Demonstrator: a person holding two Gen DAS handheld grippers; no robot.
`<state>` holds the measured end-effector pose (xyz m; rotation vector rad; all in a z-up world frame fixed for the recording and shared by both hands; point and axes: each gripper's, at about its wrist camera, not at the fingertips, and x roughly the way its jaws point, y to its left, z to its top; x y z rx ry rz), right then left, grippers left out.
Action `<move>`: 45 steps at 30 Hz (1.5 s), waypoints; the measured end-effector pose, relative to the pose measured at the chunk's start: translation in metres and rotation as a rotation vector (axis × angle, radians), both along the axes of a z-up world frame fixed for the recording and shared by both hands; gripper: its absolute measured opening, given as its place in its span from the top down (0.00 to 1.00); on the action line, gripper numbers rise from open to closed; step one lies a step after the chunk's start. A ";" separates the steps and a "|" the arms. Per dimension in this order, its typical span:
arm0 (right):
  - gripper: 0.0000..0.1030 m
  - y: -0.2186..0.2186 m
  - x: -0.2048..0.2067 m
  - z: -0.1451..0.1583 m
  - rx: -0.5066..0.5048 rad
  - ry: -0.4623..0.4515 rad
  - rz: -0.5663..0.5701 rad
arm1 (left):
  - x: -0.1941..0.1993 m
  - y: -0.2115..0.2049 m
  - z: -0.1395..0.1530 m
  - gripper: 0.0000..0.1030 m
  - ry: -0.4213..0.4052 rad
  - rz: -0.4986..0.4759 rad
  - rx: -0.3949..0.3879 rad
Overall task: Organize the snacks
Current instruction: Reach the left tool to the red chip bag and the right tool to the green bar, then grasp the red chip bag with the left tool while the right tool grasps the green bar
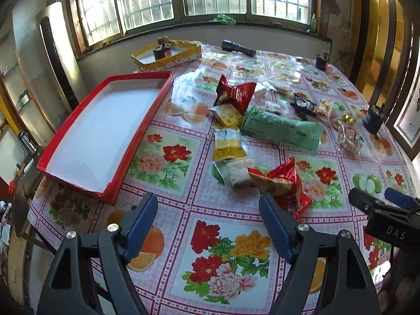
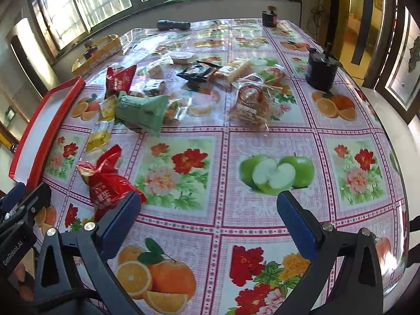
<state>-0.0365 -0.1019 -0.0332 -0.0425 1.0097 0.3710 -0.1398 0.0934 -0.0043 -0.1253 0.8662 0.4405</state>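
**Legible markings: two entries**

1. "DAS" is showing in white letters on the black body of the right gripper, seen in the left wrist view.
2. "GenRobot.AI" is showing on the black body of the left gripper, seen in the right wrist view.

Print on the snack wrappers is staying unreadable.

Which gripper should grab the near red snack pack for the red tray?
Left, probably. The left gripper is open with the red snack pack just ahead of its right finger, and the red tray lies on its side. The right gripper faces bare tablecloth.
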 end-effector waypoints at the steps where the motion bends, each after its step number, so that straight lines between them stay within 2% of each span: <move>1: 0.00 -0.002 0.000 -0.001 0.001 0.002 -0.002 | 0.000 -0.001 -0.002 0.23 0.007 -0.003 -0.003; 17: 0.00 -0.015 0.006 -0.009 0.025 0.030 -0.016 | 0.008 -0.015 -0.010 0.23 0.045 -0.044 -0.010; 25: 0.00 -0.014 0.013 -0.007 0.105 0.019 0.067 | 0.020 -0.016 -0.015 0.23 0.070 -0.073 -0.098; 29: 0.00 -0.004 0.027 0.003 0.189 0.016 0.194 | 0.032 -0.017 -0.019 0.23 0.085 -0.067 -0.150; 34: 0.00 0.033 0.046 0.020 0.150 -0.085 0.407 | 0.050 -0.008 -0.031 0.23 0.120 0.028 -0.230; 37: 0.01 0.063 0.067 0.021 0.108 -0.096 0.501 | 0.057 -0.005 -0.037 0.23 0.132 0.058 -0.257; 41: 0.08 0.096 0.083 0.014 0.061 -0.087 0.611 | 0.062 0.002 -0.046 0.23 0.158 0.078 -0.289; 45: 0.12 0.123 0.093 -0.001 0.006 -0.054 0.698 | 0.060 0.017 -0.045 0.23 0.145 0.088 -0.338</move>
